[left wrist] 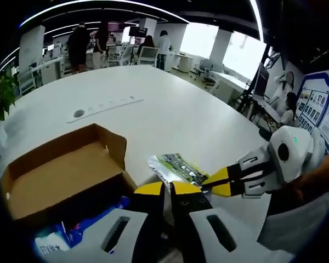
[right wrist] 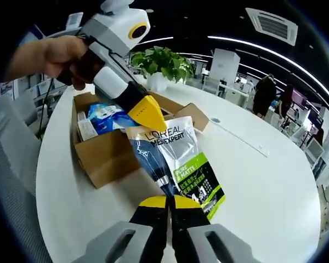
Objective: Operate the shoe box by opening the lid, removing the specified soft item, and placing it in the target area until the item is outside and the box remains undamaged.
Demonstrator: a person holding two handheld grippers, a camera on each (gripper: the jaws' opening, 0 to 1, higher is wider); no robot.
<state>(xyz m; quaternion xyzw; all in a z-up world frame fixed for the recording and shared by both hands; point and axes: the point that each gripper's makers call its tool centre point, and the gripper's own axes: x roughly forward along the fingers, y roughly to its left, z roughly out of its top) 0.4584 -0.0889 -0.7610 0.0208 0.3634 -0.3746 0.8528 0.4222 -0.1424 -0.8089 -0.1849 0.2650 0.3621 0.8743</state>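
Right hand-held gripper (right wrist: 169, 201) clamped on the lower edge of a L'Oreal sachet (right wrist: 175, 159), held clear of the open shoe box (right wrist: 107, 156) above the white table (right wrist: 263, 181). Likely light, limp and slick; best pinched at the sealed edge. Beyond, left hand-held gripper (right wrist: 148, 112) with jaws together, apparently empty, over the box.

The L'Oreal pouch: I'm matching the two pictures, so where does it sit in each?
Left gripper view: the L'Oreal pouch lies low and centre-right, just beyond the left gripper, with the right gripper pinching its right end.
Right gripper view: the pouch sits in the middle, above the right gripper.
Shared landmark: the open cardboard box.
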